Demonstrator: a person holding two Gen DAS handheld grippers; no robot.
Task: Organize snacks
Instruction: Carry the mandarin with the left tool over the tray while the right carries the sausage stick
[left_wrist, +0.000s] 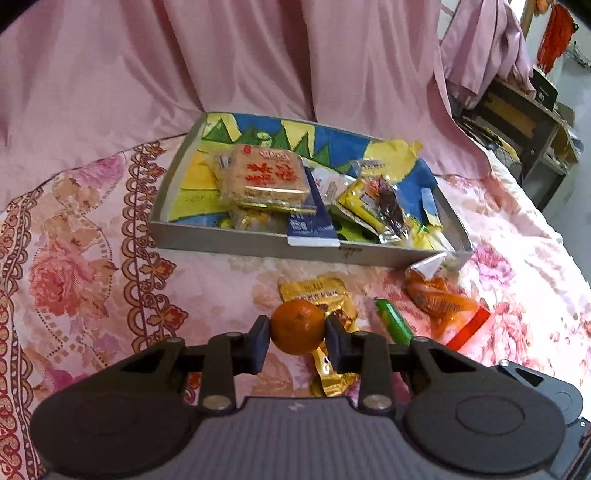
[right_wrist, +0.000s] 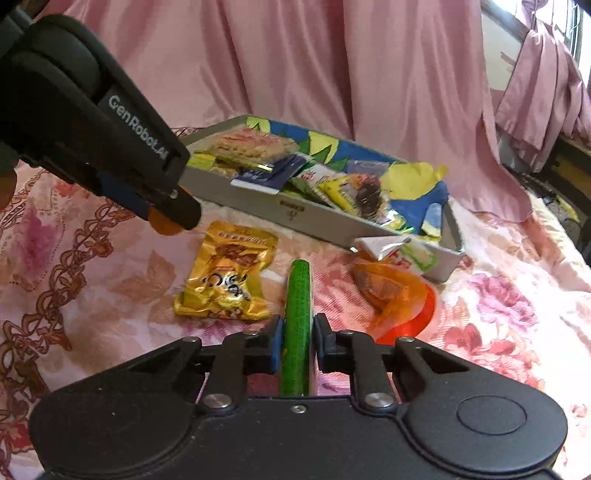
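A: We see a big pink curtain (left_wrist: 258, 55) at twelve o'clock, hanging behind everything.

B: Under it we see the bed cover (left_wrist: 85, 266) with red flowers. It fills the low part of both views.

A: Next comes the tray (left_wrist: 258, 242). We see it just past the middle, toward twelve o'clock, lying flat on the cover. It is grey outside and blue, yellow and green inside.

B: We see snacks piled in it. A flat cracker pack (left_wrist: 267, 177) with red writing lies on top at the tray's ten o'clock side.

A: Outside the tray, at its six o'clock, we see a gold bag (right_wrist: 227, 273) on the cover. An orange bag (right_wrist: 391, 288) lies by the tray's near right corner, touching it or nearly so; we cannot tell which.

B: Now our grippers. Our left gripper (left_wrist: 297, 330) is squeezed tight on an orange (left_wrist: 297, 326). One pad touches each side, and the fruit hangs above the gold bag.

A: Our right gripper (right_wrist: 297, 345) has its pads on both sides of a green stick (right_wrist: 297, 325). The stick points to twelve o'clock, between the gold bag and the orange bag.

B: In the right view we see the left gripper at ten o'clock, with a bit of orange peeking out.
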